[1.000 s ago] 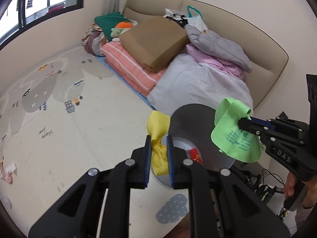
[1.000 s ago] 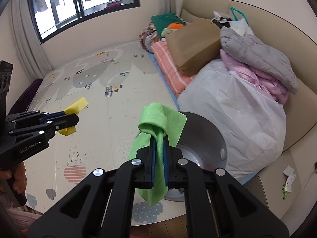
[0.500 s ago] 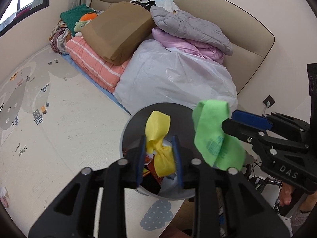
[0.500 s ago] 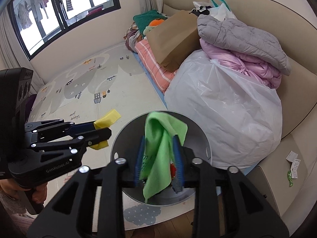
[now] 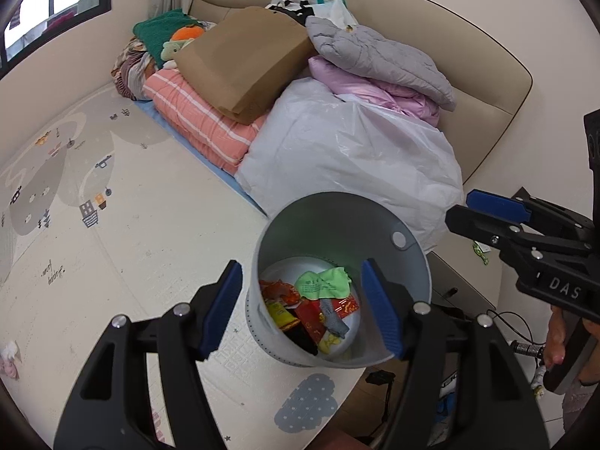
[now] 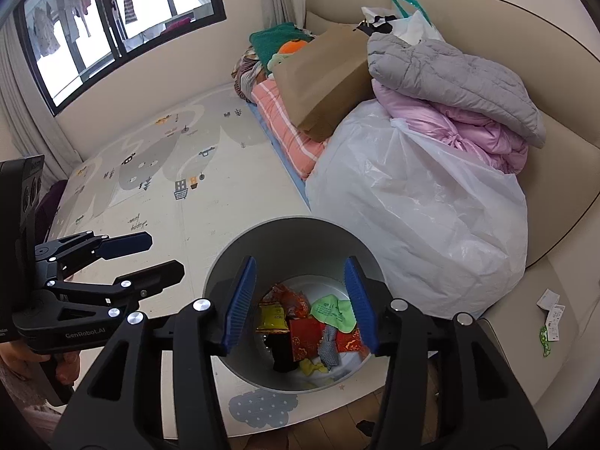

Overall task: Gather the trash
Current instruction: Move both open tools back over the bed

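A grey round trash bin (image 5: pixel 300 221) stands on the play mat and also shows in the right wrist view (image 6: pixel 292 240). Inside it lie a green cloth (image 5: pixel 324 281) (image 6: pixel 333 309), a yellow piece (image 5: pixel 330 341) (image 6: pixel 311 367), red packets (image 6: pixel 305 335) and other wrappers. My left gripper (image 5: pixel 302 305) is open and empty, held above the bin's mouth. My right gripper (image 6: pixel 300 302) is open and empty, also above the bin. Each gripper shows in the other's view: the right gripper (image 5: pixel 483 213) and the left gripper (image 6: pixel 150 258).
A large white plastic bag (image 5: pixel 356 165) sits just behind the bin against a beige sofa (image 5: pixel 487 86) piled with a brown paper bag (image 5: pixel 243 63), quilts and striped bedding. The play mat (image 5: pixel 93 225) stretches left. Paper scraps (image 6: pixel 551 311) lie on the sofa edge at right.
Both grippers opened over the bin. The yellow piece and the green cloth dropped from the jaws into the bin, where they now lie among the wrappers.
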Tool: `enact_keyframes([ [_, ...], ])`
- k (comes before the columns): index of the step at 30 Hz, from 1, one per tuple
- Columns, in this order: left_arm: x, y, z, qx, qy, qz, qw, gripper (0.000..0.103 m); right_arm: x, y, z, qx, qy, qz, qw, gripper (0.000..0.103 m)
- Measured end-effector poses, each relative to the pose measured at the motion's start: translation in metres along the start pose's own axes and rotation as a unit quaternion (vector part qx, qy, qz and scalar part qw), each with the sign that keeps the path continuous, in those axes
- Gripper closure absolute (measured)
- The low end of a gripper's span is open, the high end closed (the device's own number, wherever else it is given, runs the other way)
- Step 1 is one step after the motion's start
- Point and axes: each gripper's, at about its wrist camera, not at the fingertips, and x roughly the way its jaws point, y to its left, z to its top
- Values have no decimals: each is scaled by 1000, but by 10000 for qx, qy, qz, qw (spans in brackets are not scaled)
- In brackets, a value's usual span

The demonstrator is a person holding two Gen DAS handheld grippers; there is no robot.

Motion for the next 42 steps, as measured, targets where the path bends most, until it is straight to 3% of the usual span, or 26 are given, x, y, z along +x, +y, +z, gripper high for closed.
enact_keyframes([
  [4, -23, 21, -8, -295, -185, 348, 9988, 30, 5, 24, 4, -295, 45, 252, 9992, 53],
  [8, -53, 47, -21, -656, -364, 782, 9941, 24, 11, 62, 10, -773, 56, 594, 9952, 43],
  [11, -79, 68, -36, -955, -536, 1138, 9874, 21, 13, 100, 13, -1250, 21, 878, 9883, 34],
  [14, -107, 92, -56, -1342, -670, 1531, 9768, 21, 17, 142, 13, -1727, 44, 1190, 9778, 33],
  [19, -154, 137, -105, -2138, -842, 2248, 9469, 21, 24, 222, 6, -2451, 180, 1770, 9530, 32],
  [28, -242, 228, -216, -3555, -985, 3160, 8741, 21, 15, 385, -36, -3490, 379, 2542, 9012, 32],
  [32, -279, 274, -265, -3854, -1036, 3380, 8524, 21, 13, 462, -62, -3760, 461, 2720, 8846, 32],
  [35, -308, 316, -300, -3931, -1045, 3502, 8437, 21, 16, 524, -84, -3827, 535, 2773, 8797, 32],
  [42, -365, 430, -374, -3869, -794, 3549, 8473, 21, 39, 677, -131, -3516, 756, 2794, 8903, 32],
])
